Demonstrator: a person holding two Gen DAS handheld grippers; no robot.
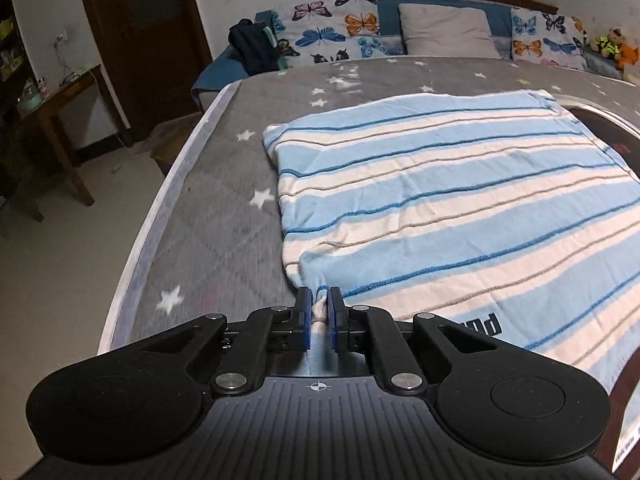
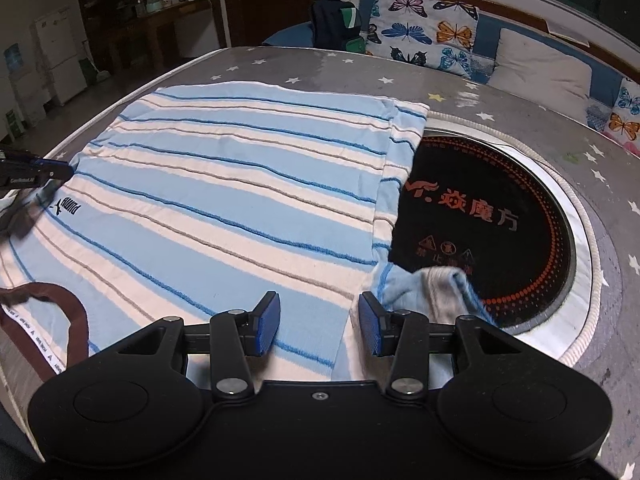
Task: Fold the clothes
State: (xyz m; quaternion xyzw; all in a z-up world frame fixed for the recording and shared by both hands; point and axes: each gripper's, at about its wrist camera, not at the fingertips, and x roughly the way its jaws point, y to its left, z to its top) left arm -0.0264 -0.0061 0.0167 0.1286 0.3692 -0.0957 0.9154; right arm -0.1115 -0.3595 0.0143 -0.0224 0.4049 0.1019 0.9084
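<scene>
A light blue and white striped shirt (image 1: 460, 208) lies spread on the grey star-patterned table cover (image 1: 224, 208). My left gripper (image 1: 319, 312) is shut on a bunched edge of the shirt at its near left side. In the right wrist view the shirt (image 2: 224, 200) lies flat with a brown collar (image 2: 72, 320) at the near left. My right gripper (image 2: 318, 322) is open and empty just above the shirt's near right edge. A loose sleeve (image 2: 432, 288) lies crumpled to its right. The left gripper (image 2: 56, 170) shows at the far left of that view.
A round black induction cooktop (image 2: 492, 224) is set in the table, partly under the shirt's right side. Beyond the table are a sofa with butterfly cushions (image 1: 340, 28), a dark bag (image 1: 256, 46) and a wooden side table (image 1: 60, 96) at left.
</scene>
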